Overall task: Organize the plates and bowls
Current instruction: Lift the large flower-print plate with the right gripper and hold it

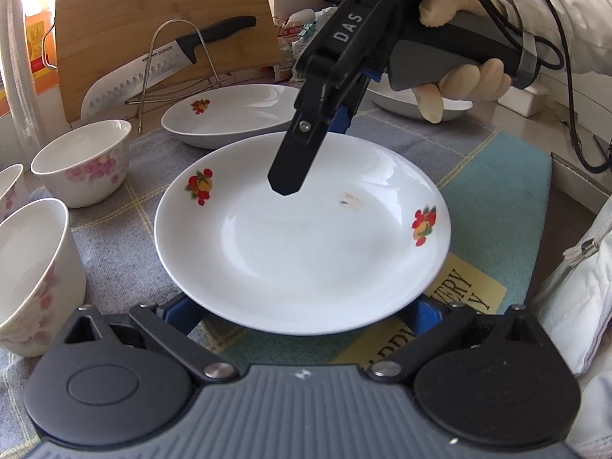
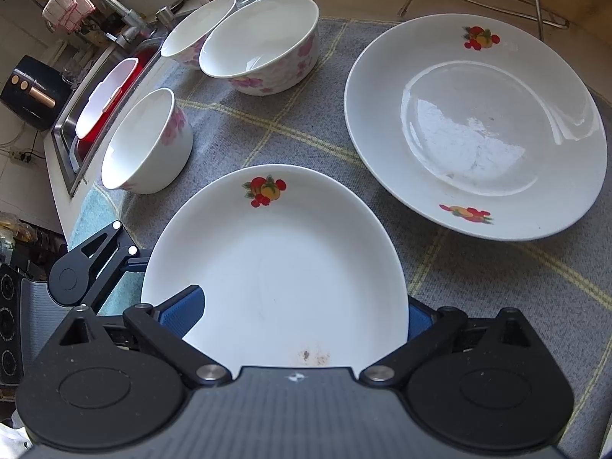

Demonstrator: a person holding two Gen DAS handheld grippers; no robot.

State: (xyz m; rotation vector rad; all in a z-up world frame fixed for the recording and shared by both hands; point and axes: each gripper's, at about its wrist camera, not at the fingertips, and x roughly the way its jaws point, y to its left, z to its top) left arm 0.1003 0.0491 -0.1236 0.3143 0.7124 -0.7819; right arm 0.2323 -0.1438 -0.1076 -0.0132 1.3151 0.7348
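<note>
A white plate with red fruit prints (image 1: 302, 237) hangs a little above the checked cloth. My right gripper (image 1: 306, 153) is shut on its far rim, one finger (image 1: 290, 164) on top of it. In the right wrist view the same plate (image 2: 275, 267) fills the space between my blue pads (image 2: 183, 313). My left gripper (image 1: 306, 313) is open, its blue pads (image 1: 426, 315) spread wide under the plate's near rim. A larger fruit-print plate (image 2: 474, 126) lies on the cloth beyond. Three white bowls with pink flowers (image 2: 264, 46) (image 2: 147, 141) (image 2: 197, 30) stand on the left.
A wire rack (image 1: 179, 69), a knife (image 1: 153, 72) and a wooden board (image 1: 160, 15) stand at the back. Another white dish (image 1: 405, 105) sits behind my right hand. A sink (image 2: 95, 88) with a red-rimmed dish lies beyond the bowls. The cloth's edge (image 1: 543, 199) is at the right.
</note>
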